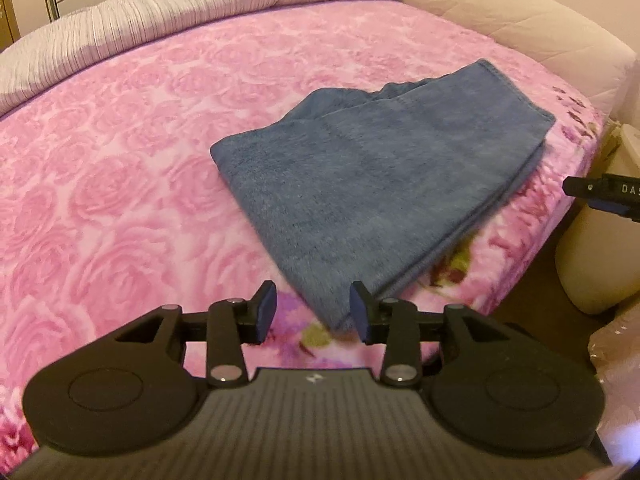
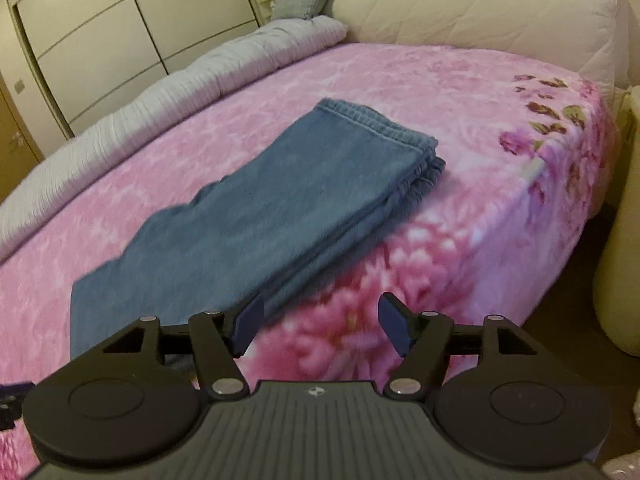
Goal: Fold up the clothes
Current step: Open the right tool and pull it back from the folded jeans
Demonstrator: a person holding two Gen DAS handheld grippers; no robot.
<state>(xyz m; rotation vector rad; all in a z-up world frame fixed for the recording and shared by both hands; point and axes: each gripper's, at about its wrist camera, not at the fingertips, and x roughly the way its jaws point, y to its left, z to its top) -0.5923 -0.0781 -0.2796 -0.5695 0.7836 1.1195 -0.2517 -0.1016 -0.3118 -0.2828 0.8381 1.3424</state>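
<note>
A blue fleece garment (image 1: 372,176) lies folded in several layers on the pink floral blanket (image 1: 120,184), close to the bed's near edge. In the right wrist view the same folded garment (image 2: 256,216) stretches from lower left to upper right, its hemmed end stacked at the far right. My left gripper (image 1: 314,312) is open, hovering just before the garment's near corner with nothing between its fingers. My right gripper (image 2: 320,322) is open too, its left finger next to the garment's near edge, nothing held. The right gripper's tip (image 1: 600,192) pokes in at the left wrist view's right edge.
A ribbed lilac-grey duvet (image 1: 160,20) is rolled along the bed's far side. A padded cream headboard (image 2: 480,12) bounds the right end. Wardrobe doors (image 2: 100,32) stand behind. A cream rounded object (image 1: 600,248) sits beside the bed's edge on the floor.
</note>
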